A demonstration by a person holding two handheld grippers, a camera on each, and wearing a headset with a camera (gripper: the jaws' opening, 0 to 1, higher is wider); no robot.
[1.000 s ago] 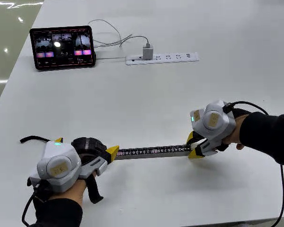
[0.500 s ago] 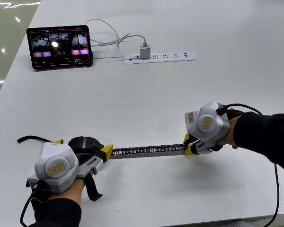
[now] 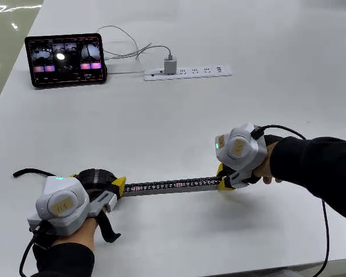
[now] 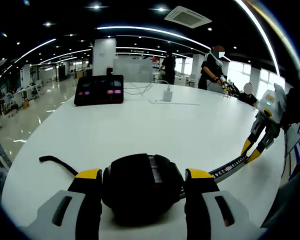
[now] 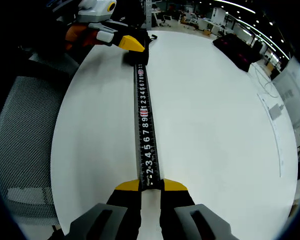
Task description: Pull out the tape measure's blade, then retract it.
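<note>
White tabletop [image 3: 179, 115] carried all | left hand-held gripper [image 4: 144, 176] clamped the tape measure's case [image 3: 95, 178], nearest | blade [image 5: 144, 120] ran stretched out to the right hand-held gripper [image 5: 151, 186], pinching its tip | risk: a loosened pinch (spring under load) could whip the blade back | tablet [image 3: 65, 59] beyond

Right tongs [image 5: 151, 186] low in view, yellow tips pinched on blade [image 5: 142, 125] end. Blade runs straight over white bench [image 5: 205, 110], numbers up, to black tape measure case [image 5: 140, 55] at far end. Left tongs [image 5: 131, 44] there, yellow tip against case. Grey mesh chair [image 5: 25, 145] beside bench edge.
</note>
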